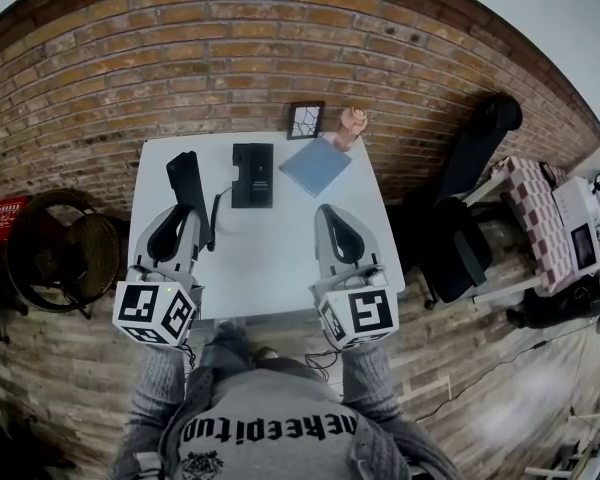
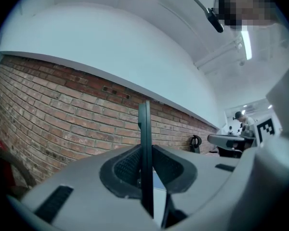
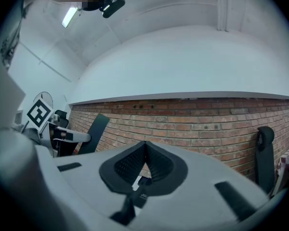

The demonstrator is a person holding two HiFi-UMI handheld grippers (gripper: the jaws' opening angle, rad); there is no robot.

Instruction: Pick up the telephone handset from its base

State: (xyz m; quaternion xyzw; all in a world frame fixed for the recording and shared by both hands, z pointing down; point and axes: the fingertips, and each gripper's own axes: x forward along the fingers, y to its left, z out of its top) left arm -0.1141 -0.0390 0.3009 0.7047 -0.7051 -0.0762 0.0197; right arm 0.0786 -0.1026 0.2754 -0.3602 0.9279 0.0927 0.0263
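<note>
Ideally the left gripper (image 1: 185, 216), clamped on the upright handset (image 1: 185, 180) left of the base (image 1: 252, 174), lifts smoothly without tilting; the right gripper (image 1: 327, 212) is closed, empty.

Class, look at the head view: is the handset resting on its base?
No, the handset is clamped in the left gripper, off to the side of the base.

The black telephone handset (image 1: 186, 176) was off its base, clamped between the jaws of the left gripper (image 1: 188, 213). From that gripper's own view it showed edge-on as 1 thin dark bar (image 2: 144, 143). The flat black base (image 1: 252, 175) lay on the white table (image 1: 270, 258), just to the handset's right and apart from it. A dark cord (image 1: 217, 208) curved between the 2.
</note>
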